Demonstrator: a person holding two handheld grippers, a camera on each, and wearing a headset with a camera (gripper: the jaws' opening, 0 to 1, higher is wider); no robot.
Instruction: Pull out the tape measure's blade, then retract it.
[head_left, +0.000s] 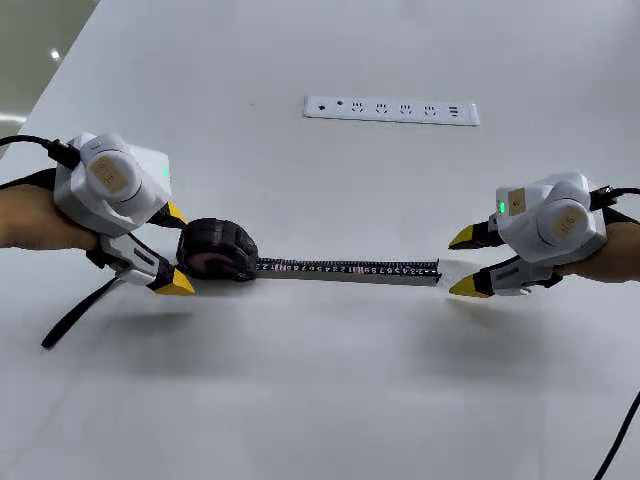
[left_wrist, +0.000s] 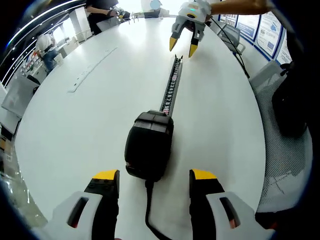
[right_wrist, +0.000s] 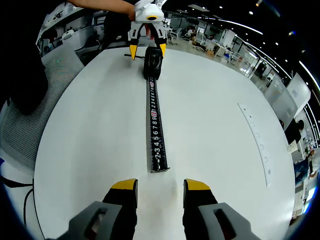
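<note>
A black tape measure case (head_left: 217, 250) lies on the white workbench (head_left: 300, 400). Its blade (head_left: 345, 268) is drawn out flat toward the right gripper (head_left: 462, 263), whose jaws stand apart and empty just beyond the blade's tip. The left gripper (head_left: 178, 250) is spread wide too, its yellow tips flanking the rear of the case without appearing to pinch it, and a black wrist strap (left_wrist: 147, 212) trails back between them. The case looks dense and rubber-clad, best clamped across its flat flanks, though it may skid on the smooth top. The thin steel blade is likely springy, apt to kink if bent and to snap back hard, so its end hook is the place to take it. That hook is too small to make out clearly, and any lock button is out of sight. A power strip (head_left: 390, 108) lies well apart.
</note>
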